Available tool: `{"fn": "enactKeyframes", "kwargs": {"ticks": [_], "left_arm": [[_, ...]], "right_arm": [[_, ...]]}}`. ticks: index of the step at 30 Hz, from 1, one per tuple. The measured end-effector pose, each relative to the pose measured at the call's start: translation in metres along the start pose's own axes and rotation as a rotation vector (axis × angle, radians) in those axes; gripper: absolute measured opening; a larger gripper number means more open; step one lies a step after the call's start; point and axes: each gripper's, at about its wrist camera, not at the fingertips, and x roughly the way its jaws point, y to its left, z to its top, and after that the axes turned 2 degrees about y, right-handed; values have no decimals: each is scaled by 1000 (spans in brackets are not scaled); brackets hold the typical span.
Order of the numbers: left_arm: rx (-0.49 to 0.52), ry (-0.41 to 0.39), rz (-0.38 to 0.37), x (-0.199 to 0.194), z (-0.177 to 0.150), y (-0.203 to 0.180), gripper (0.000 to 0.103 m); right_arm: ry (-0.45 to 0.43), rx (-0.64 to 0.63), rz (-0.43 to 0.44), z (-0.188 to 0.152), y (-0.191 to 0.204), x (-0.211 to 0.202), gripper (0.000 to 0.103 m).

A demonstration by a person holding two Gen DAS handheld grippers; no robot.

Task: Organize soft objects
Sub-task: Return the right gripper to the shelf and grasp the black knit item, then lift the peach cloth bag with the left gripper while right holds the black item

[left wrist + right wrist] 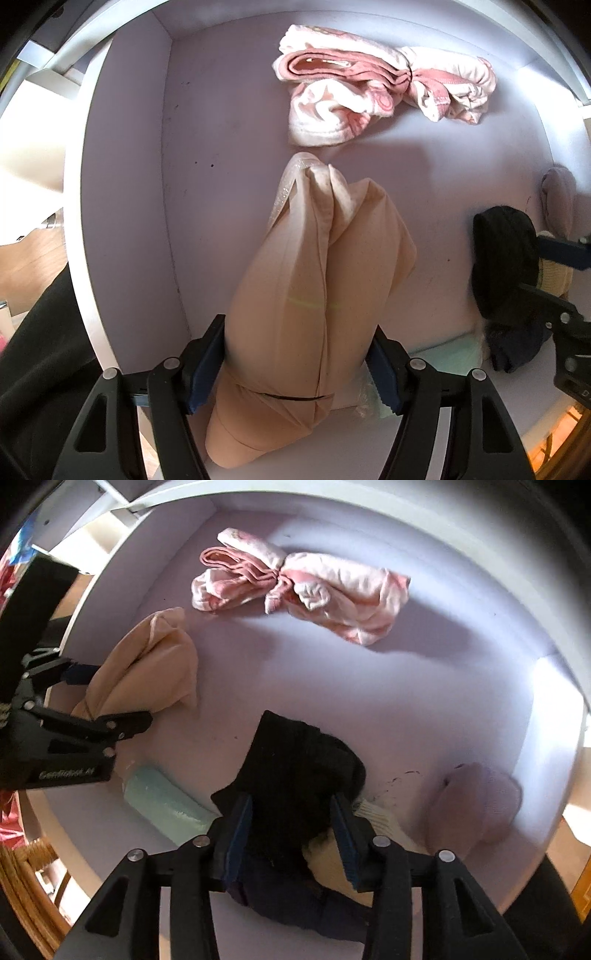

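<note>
I look down into a white bin with a lilac floor (388, 701). My left gripper (295, 369) is shut on a beige cloth bundle (314, 266) that stands on the floor; from the right wrist view, that gripper (110, 694) and bundle (155, 664) are at the left. My right gripper (291, 830) is low over a black cloth (295, 760) that lies on the floor between its jaws. The pads (240, 834) stand apart beside it and do not squeeze it. The left wrist view has this gripper (546, 271) and the black cloth (506, 258) at the right edge.
A pink and white garment (303, 590) lies crumpled at the far side of the bin. A lilac fuzzy item (476, 805) sits at the right, a mint green roll (162, 801) at the near left, a cream knit piece (332, 860) under the black cloth. Wicker furniture (26, 878) stands outside.
</note>
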Motion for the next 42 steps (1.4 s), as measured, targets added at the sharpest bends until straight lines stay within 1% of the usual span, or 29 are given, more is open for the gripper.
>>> {"fn": "enactKeyframes", "kwargs": {"ticks": [2, 3, 4, 7, 12, 14, 18, 22, 24, 29, 32, 36, 39, 42], "left_arm": [[3, 0, 1, 1, 0, -1, 71], [4, 0, 3, 2, 0, -1, 71], [5, 0, 3, 2, 1, -1, 71], [9, -1, 6, 3, 1, -3, 71], [13, -1, 10, 3, 0, -4, 71], [12, -2, 10, 2, 0, -4, 71], [12, -3, 12, 1, 0, -4, 71], [15, -2, 14, 1, 0, -4, 71], [17, -2, 16, 1, 0, -5, 71], [15, -5, 17, -1, 0, -6, 71], [17, -6, 17, -1, -1, -5, 71], [21, -7, 21, -2, -1, -6, 70], [23, -12, 25, -4, -2, -7, 69], [21, -15, 24, -7, -3, -6, 69]], "right_arm": [[-11, 10, 14, 1, 0, 2, 55], [-14, 15, 20, 1, -2, 4, 56], [-15, 22, 20, 8, 1, 8, 57], [-23, 24, 6, 12, 2, 11, 57], [-25, -26, -39, 9, 14, 25, 57], [-29, -33, -42, 6, 17, 27, 57], [-23, -5, -28, 3, 14, 26, 57], [-58, 38, -59, 5, 5, 19, 58], [-46, 53, -37, 5, 2, 22, 58], [-14, 45, -23, 1, 4, 36, 62], [-15, 24, -36, -2, 9, 46, 62], [-12, -16, -53, -5, 20, 50, 62], [-10, -56, -69, -7, 32, 56, 57], [-6, -51, -64, -8, 34, 59, 55]]}}
